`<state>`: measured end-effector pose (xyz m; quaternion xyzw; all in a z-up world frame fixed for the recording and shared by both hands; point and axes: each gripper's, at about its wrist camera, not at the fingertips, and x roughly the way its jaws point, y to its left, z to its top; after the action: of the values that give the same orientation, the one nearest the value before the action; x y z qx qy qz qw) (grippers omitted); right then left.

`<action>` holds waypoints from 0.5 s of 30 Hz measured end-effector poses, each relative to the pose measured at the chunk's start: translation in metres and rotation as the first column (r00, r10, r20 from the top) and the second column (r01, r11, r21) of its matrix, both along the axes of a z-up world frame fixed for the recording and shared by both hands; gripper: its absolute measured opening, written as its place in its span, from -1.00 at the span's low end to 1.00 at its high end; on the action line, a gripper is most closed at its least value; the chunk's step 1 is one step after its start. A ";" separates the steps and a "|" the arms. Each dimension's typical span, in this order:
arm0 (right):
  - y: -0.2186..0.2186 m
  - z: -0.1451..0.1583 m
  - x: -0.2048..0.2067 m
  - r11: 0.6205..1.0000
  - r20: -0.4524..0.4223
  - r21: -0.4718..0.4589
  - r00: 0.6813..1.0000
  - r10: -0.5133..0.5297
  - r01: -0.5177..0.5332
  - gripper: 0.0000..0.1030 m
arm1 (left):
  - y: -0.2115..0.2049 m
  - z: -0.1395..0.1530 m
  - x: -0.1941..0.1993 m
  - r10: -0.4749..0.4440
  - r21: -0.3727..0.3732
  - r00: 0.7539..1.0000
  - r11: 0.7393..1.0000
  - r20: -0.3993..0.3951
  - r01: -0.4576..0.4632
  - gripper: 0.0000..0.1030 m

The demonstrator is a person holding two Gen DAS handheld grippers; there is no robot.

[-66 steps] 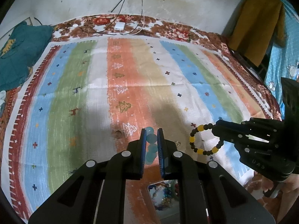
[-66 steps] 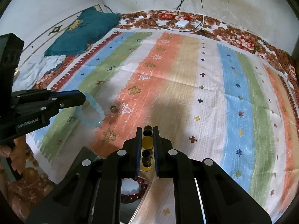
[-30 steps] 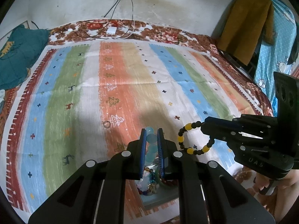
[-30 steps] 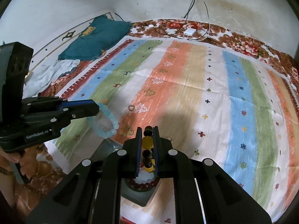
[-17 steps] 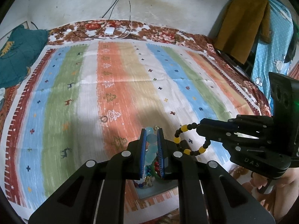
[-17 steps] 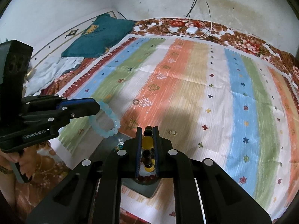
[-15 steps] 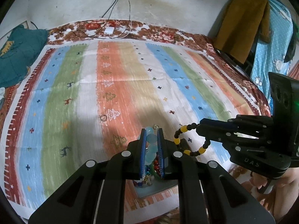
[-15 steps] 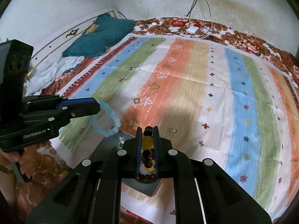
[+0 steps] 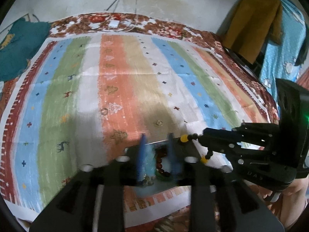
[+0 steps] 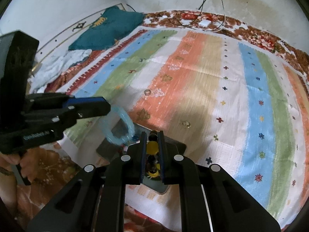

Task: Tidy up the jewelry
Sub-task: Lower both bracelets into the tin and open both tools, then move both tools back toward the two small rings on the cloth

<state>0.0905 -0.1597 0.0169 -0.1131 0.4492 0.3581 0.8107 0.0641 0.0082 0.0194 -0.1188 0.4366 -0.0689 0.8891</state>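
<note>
Two grippers hang over the tray (image 10: pixel 108 147) at the near edge of the striped cloth (image 10: pixel 212 89). Your left gripper (image 9: pixel 156 150), clamped on the pale blue bracelet (image 10: pixel 120 128) half a second ago, has just been opening; the bracelet, blurred, now drops clear of the spread jaws above the tray. Your right gripper (image 10: pixel 152 148) stays clenched on the black-and-yellow bracelet (image 10: pixel 153 147), as before. Two small rings (image 10: pixel 147 92) lie on the cloth beyond.
</note>
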 end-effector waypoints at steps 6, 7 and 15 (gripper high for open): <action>-0.010 -0.001 0.011 0.998 0.005 0.003 0.998 -0.067 0.067 0.04 | 0.016 -0.002 0.002 0.065 0.000 0.998 0.998 -0.008 -0.065 0.08; -0.012 -0.003 0.014 0.997 -0.002 0.003 0.997 -0.078 0.078 0.12 | 0.018 -0.002 0.003 0.073 0.000 0.997 0.997 -0.008 -0.073 0.13; -0.017 -0.016 0.040 0.989 -0.043 -0.028 0.988 -0.149 0.148 0.27 | 0.039 -0.010 0.011 0.150 0.003 0.988 0.989 -0.029 -0.150 0.51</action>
<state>0.1303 -0.1769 0.0005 -0.0813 0.4788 0.2934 0.8234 0.0748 0.0472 0.0099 -0.1520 0.4392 0.0002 0.8854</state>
